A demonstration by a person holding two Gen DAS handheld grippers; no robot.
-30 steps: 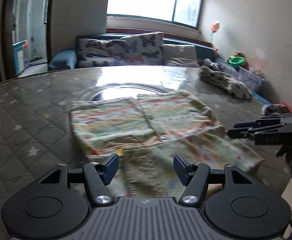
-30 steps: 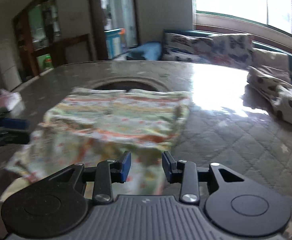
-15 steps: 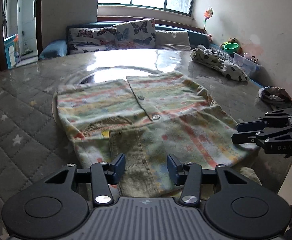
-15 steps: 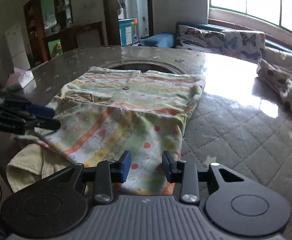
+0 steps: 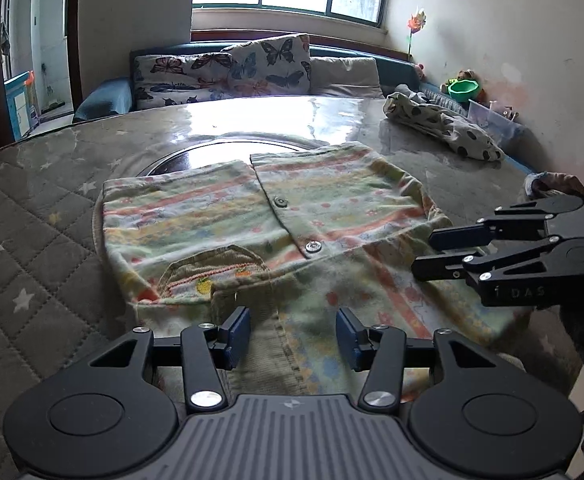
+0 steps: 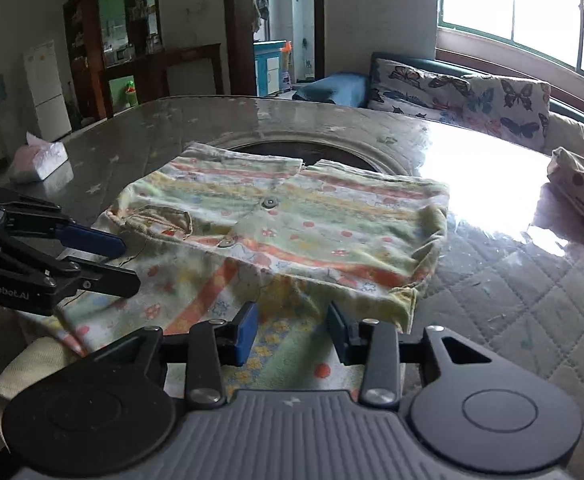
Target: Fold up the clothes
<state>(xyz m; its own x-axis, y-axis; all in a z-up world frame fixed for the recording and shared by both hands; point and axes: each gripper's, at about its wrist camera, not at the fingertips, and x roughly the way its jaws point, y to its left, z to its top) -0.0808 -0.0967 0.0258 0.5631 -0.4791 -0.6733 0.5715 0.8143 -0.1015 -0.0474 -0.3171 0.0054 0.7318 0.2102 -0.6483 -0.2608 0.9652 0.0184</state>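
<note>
A quilted tabletop [image 5: 44,216] is carrying a striped child's shirt [image 5: 276,216], lying partly folded with its near edge hanging off. The left gripper [image 5: 293,330] and right gripper [image 6: 292,330], having dropped closer over the last second, are hovering above that edge, fingers apart and empty, likely preparing the next fold.

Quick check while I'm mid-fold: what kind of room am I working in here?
Most likely a home living or dining room. A sofa with butterfly cushions sits under the window behind the quilt-covered table, and a white fridge stands beside a wooden cabinet beyond it.
</note>
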